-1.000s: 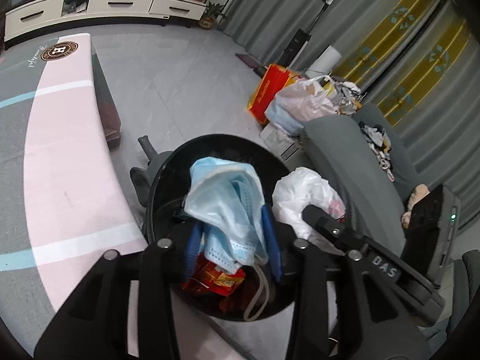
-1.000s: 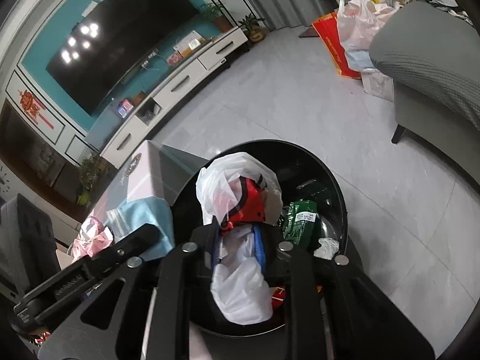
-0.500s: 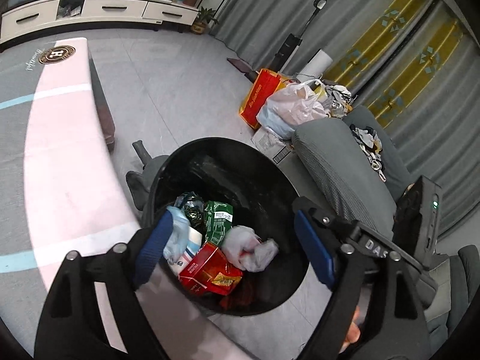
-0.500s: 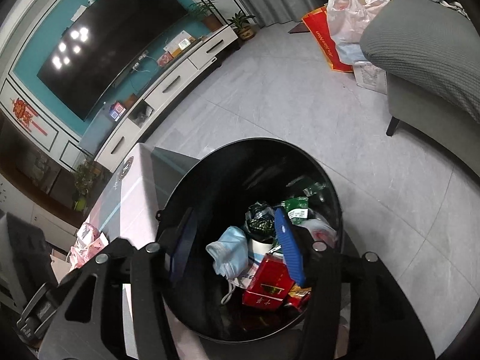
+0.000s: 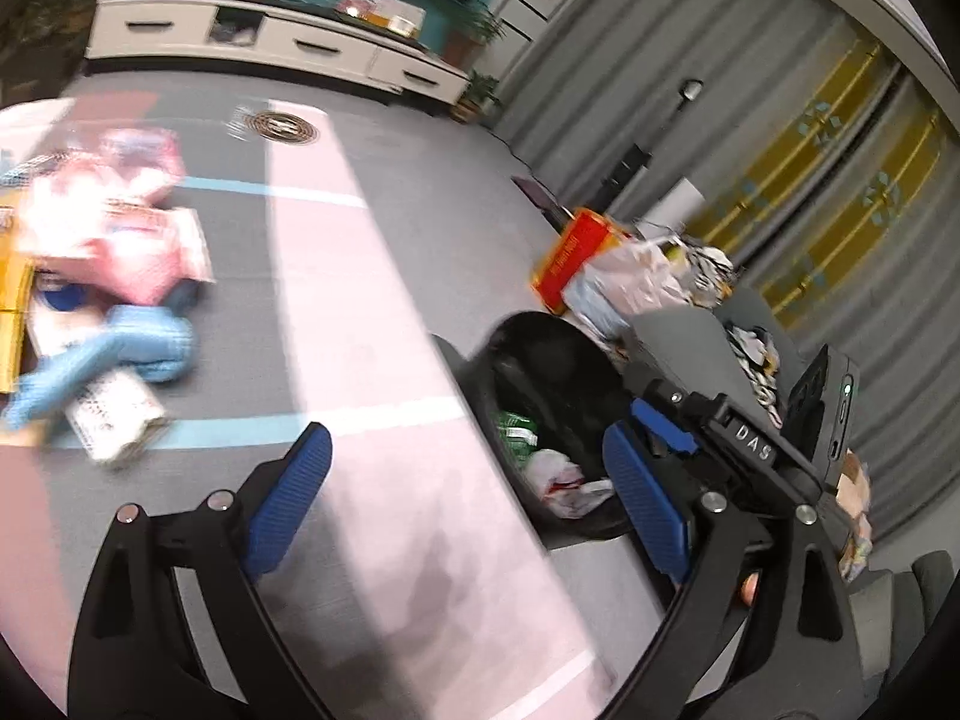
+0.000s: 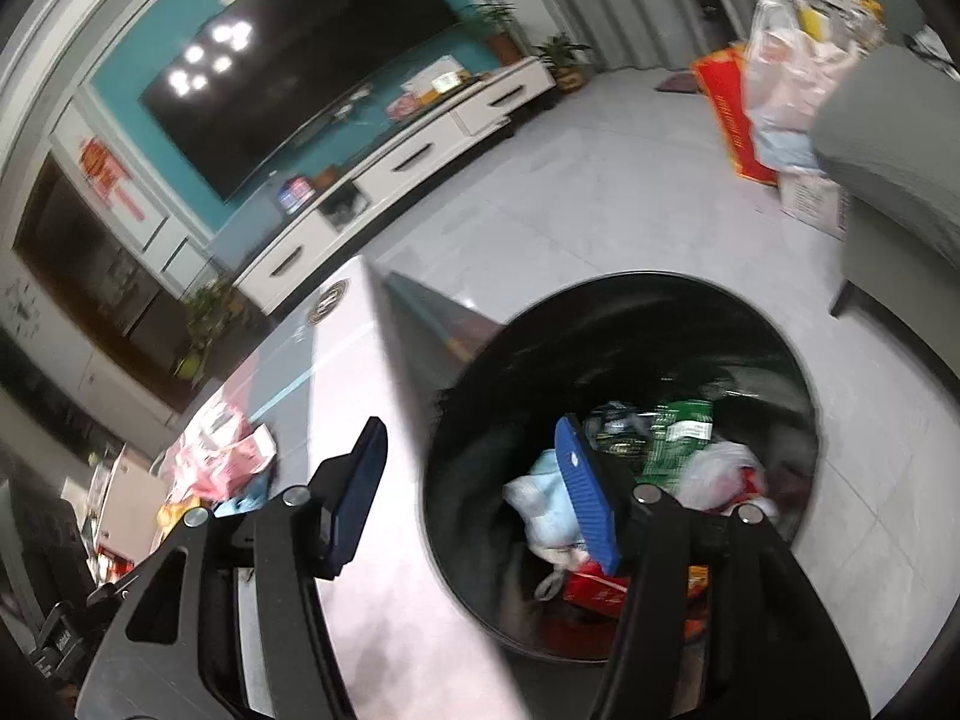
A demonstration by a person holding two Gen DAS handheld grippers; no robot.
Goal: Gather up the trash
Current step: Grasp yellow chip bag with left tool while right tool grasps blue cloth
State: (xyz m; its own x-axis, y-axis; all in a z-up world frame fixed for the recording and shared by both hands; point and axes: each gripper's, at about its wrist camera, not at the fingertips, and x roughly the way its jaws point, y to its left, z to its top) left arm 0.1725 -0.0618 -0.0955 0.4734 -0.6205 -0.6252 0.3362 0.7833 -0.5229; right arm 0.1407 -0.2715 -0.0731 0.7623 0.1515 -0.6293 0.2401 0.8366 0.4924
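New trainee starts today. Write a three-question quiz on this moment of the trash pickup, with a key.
1. True or false: the left gripper holds a blue face mask.
2. Where does the white plastic bag lie? A) on the table B) in the black bin C) on the sofa
3. Fill in: litter left to collect, including a pink wrapper, lies on the ____.

Key: 1 false, both grippers (right) are open and empty. 2 B. 3 table.
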